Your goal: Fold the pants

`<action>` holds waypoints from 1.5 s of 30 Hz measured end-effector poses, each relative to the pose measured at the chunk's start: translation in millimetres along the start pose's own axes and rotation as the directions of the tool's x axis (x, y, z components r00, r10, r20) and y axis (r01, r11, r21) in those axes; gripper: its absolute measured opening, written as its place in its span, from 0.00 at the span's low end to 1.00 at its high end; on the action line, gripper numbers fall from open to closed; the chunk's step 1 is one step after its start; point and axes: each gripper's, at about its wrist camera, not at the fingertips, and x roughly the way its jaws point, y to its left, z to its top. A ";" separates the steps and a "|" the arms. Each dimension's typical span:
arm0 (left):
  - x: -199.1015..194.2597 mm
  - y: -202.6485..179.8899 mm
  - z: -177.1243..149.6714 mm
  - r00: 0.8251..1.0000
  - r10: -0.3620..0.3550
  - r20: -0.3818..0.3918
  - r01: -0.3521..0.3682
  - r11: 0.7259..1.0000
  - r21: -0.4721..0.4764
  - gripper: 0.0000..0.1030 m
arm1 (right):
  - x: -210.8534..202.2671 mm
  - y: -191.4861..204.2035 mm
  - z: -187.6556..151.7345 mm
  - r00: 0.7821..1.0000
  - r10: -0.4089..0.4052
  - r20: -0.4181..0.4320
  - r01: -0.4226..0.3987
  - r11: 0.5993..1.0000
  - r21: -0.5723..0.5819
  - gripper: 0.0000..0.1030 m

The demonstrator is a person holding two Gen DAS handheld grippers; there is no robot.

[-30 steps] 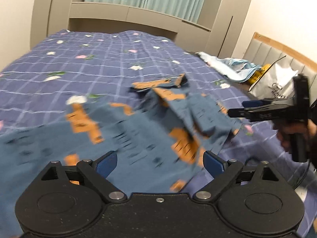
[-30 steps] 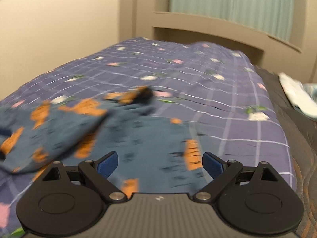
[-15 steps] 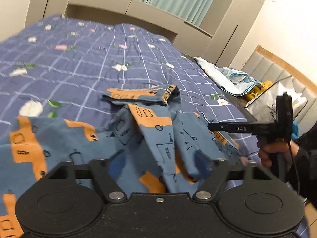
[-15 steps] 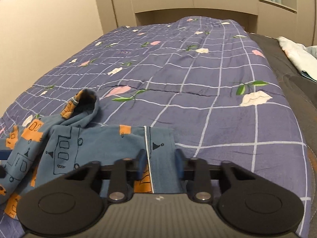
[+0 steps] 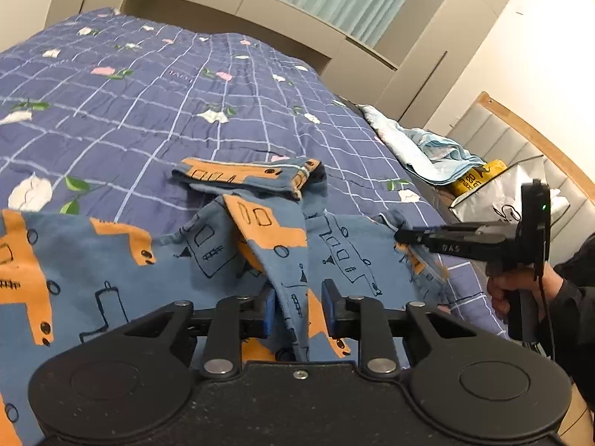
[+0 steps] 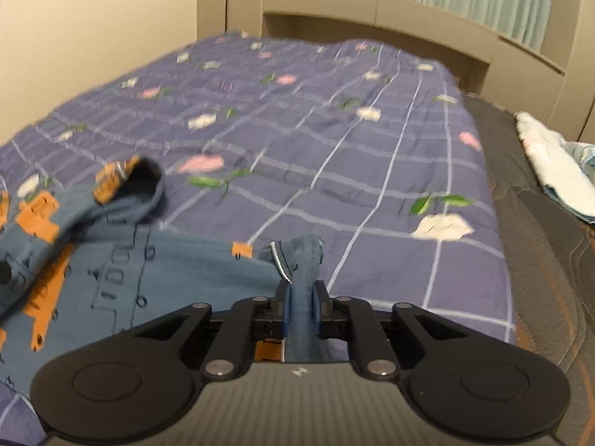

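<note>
Blue pants [image 5: 111, 271] with orange prints lie crumpled on the purple checked quilt [image 5: 148, 93]. My left gripper [image 5: 297, 308] is low over them. Its jaws are closing with a raised ridge of the cloth between them, and a gap still shows on the right side. My right gripper [image 6: 302, 312] is also closing, its pads pinching a blue fold of the pants [image 6: 167, 271] beside a zipper. In the left wrist view the right gripper [image 5: 399, 234] reaches in from the right to the pants' edge, held by a hand [image 5: 513, 290].
A light blue cloth heap [image 5: 427, 145], a yellow packet [image 5: 476, 180] and a silvery bag [image 5: 502, 193] sit along the bed's right side by a padded headboard [image 5: 520, 137]. A grey mattress strip [image 6: 539, 223] borders the quilt. Beige cabinets and green curtains stand beyond.
Both grippers came down onto the pants and went from wide open to narrow. The right one has taken hold of the fold by the zipper; the left has narrowed around a ridge.
</note>
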 end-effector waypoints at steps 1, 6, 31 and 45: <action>1.1 1.7 -0.5 1.000 -0.005 -0.003 0.005 1.000 -0.014 0.29 | 3.0 1.8 -0.8 1.000 -0.005 -0.012 0.005 1.000 -0.007 0.25; 1.8 9.4 -3.0 1.000 -0.017 -0.001 0.017 0.998 -0.055 0.33 | -5.5 12.8 5.0 1.000 0.004 0.027 -0.003 1.000 -0.022 0.50; -14.2 2.3 -0.6 0.997 -0.051 0.063 0.052 0.998 -0.026 0.00 | 5.4 83.4 68.2 0.930 0.344 0.125 -0.354 0.933 0.069 0.17; -19.8 -64.5 -34.1 0.999 -0.045 -0.013 0.046 0.904 0.426 0.00 | -72.1 10.6 24.7 0.949 0.303 -0.085 -0.313 0.935 -0.165 0.17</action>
